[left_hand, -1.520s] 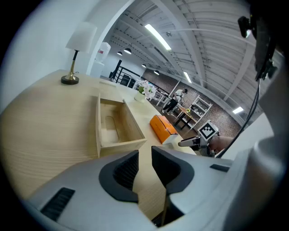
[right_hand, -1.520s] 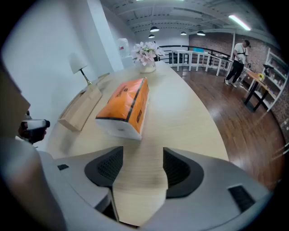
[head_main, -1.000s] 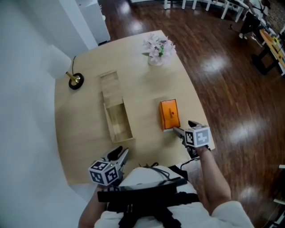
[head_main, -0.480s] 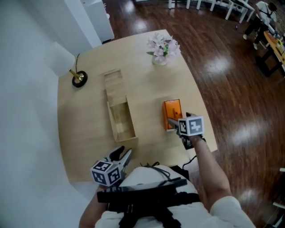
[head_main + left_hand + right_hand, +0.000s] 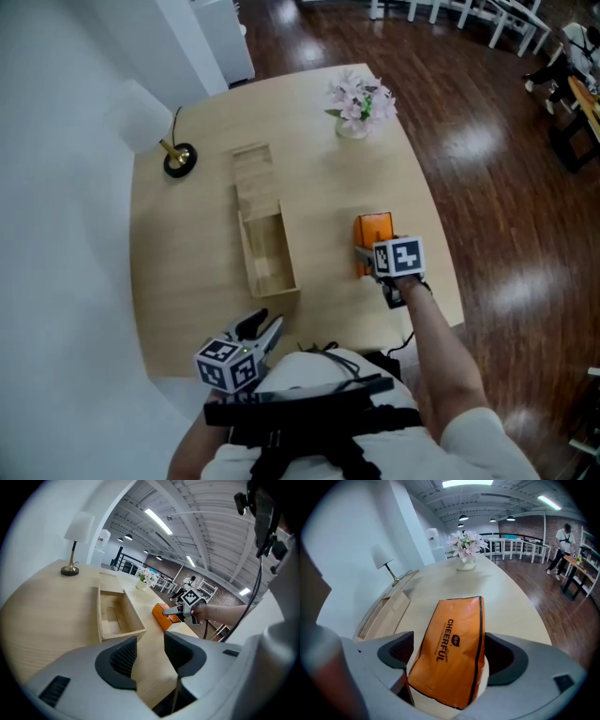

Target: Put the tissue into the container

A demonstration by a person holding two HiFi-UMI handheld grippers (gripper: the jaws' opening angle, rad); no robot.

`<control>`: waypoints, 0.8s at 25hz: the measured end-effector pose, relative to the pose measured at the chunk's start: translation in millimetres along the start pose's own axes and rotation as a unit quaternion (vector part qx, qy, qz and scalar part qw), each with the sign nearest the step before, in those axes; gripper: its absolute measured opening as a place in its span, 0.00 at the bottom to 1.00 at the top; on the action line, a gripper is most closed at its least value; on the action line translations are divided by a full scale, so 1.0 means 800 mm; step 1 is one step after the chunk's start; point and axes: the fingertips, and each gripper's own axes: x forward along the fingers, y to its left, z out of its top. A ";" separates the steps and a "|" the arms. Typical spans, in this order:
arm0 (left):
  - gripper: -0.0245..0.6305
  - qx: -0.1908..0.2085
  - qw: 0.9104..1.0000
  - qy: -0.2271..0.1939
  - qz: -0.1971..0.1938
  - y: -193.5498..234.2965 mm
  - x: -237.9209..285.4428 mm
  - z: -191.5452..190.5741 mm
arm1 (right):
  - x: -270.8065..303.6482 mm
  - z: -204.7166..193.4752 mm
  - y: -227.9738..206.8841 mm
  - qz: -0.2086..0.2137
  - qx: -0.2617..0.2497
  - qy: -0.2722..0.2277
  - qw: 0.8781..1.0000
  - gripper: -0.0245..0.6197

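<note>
right of centre in the head view, your right hand-held gripper [image 5: 449, 654], jaws just opened wide, straddles the orange tissue pack [image 5: 454, 630] on the counter [image 5: 187, 262]; clamp only its slick end and it may slip short of the container [image 5: 267, 258].

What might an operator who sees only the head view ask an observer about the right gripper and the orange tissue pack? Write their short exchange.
Operator: Are the jaws of the right gripper around the orange tissue pack?
Observer: Yes. The right gripper view shows them, just now opening wider, one on each side of it, not clamping.
Operator: Is the wooden container free?
Observer: The left gripper view shows it empty, with an oval slot in its floor.
</note>
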 end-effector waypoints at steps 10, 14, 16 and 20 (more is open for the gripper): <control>0.30 -0.019 1.000 0.002 -0.001 0.006 -0.002 -0.002 | 0.023 -0.020 -0.009 -0.004 0.021 0.028 0.999 0.76; 0.30 -0.021 1.000 0.007 0.001 0.008 0.000 -0.003 | 0.032 -0.027 -0.010 0.016 0.063 0.034 0.997 0.76; 0.30 -0.022 1.000 0.009 0.001 0.007 0.000 -0.003 | 0.033 -0.030 -0.010 0.027 0.082 0.034 0.996 0.76; 0.30 -0.023 1.000 0.011 0.002 0.009 0.000 -0.004 | 0.031 -0.026 -0.010 0.029 0.067 0.027 0.997 0.76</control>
